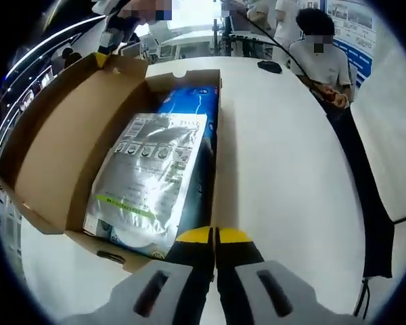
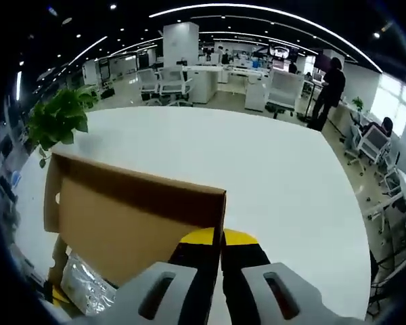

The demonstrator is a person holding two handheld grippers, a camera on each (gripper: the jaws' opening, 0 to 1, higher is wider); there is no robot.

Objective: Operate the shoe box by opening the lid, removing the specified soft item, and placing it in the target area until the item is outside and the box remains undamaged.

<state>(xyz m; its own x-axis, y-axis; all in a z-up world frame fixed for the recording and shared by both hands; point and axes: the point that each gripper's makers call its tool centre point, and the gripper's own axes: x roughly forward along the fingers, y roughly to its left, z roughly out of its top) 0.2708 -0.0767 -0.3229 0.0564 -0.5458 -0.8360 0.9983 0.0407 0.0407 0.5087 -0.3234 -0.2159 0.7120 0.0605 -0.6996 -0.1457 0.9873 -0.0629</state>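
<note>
With jaws pressed together, left gripper (image 1: 214, 235) and right gripper (image 2: 222, 238) both beside brown cardboard shoe box (image 1: 51, 145), holding nothing.

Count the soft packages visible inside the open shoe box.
2. A silver pouch lies on top; a blue package sits beneath it, along the shoe box wall nearest the left gripper. More may be hidden underneath.

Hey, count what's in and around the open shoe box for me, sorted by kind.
Cardboard shoe box: 1
Silver pouch: 1
Blue packet: 1
Black item on the table: 1
Potted plant: 1
Total: 5
</note>
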